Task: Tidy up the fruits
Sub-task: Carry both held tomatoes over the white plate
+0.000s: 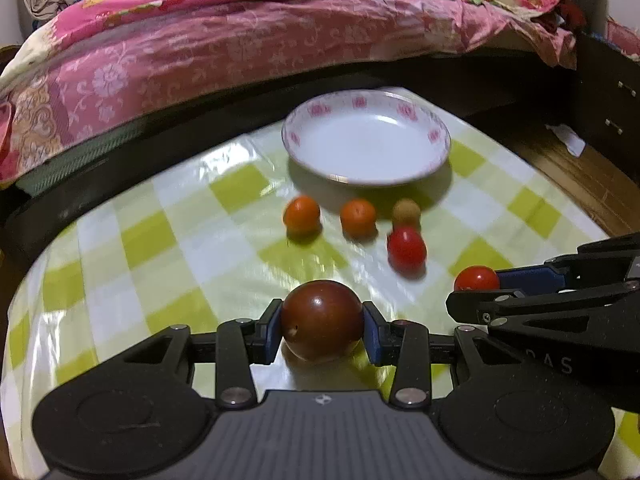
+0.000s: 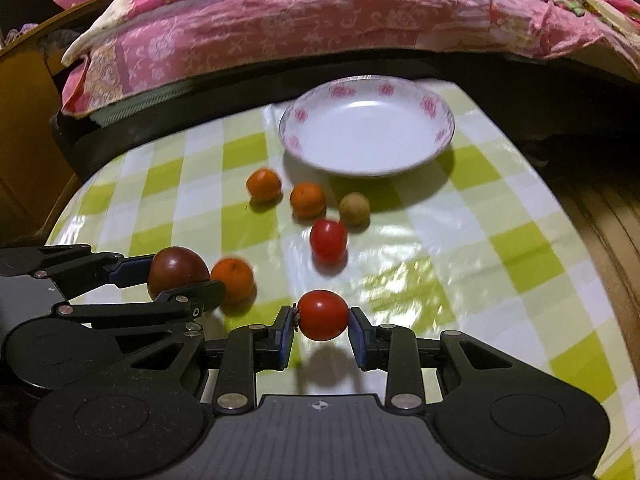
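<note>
My left gripper (image 1: 322, 330) is shut on a dark brown-red plum (image 1: 322, 320), held just above the checkered cloth; it shows in the right wrist view (image 2: 178, 270) too. My right gripper (image 2: 322, 330) is shut on a red tomato (image 2: 323, 315), which shows in the left wrist view (image 1: 477, 279) too. A white plate with pink flowers (image 1: 436, 136) (image 2: 440, 120) stands empty at the back. In front of it lie two small oranges (image 1: 302, 214) (image 1: 358, 217), a tan round fruit (image 1: 406, 211) and another red tomato (image 1: 406, 250). A third orange (image 2: 233, 280) lies by the left gripper.
The table carries a green and white checkered plastic cloth (image 1: 180, 240). A bed with a pink floral blanket (image 1: 200, 48) runs along the far edge. A dark cabinet (image 1: 612, 92) and wooden floor (image 1: 580, 172) are at the right.
</note>
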